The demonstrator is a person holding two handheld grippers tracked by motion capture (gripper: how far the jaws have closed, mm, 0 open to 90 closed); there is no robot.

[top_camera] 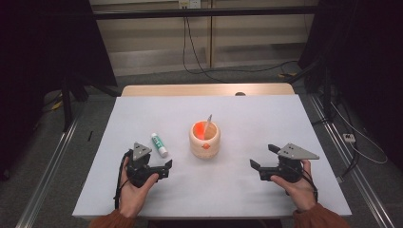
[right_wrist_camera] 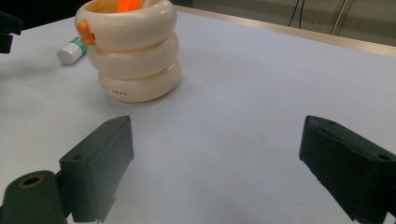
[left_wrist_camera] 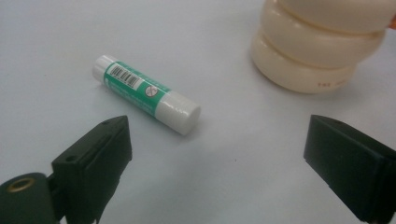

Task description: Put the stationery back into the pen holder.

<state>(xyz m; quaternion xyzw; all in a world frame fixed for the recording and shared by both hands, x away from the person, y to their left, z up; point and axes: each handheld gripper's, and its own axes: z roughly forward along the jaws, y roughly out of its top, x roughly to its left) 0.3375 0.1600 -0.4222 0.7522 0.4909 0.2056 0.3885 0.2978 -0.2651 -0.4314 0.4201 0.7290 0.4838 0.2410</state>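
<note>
Nearby, glue stick [left_wrist_camera: 146, 94] lying (untouched), left gripper [left_wrist_camera: 217, 158] open-jawed

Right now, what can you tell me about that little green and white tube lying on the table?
The glue stick is a short tube with a white cap, a white end and a green label bearing a barcode. It looks like plastic. It lies on its side on the white table, capped, apart from the cream holder, with nothing gripping it.

Even overhead light on my white table [top_camera: 247, 190]; dark surroundings, soft shadows, mild blur on near jaws, no harsh glare
</note>
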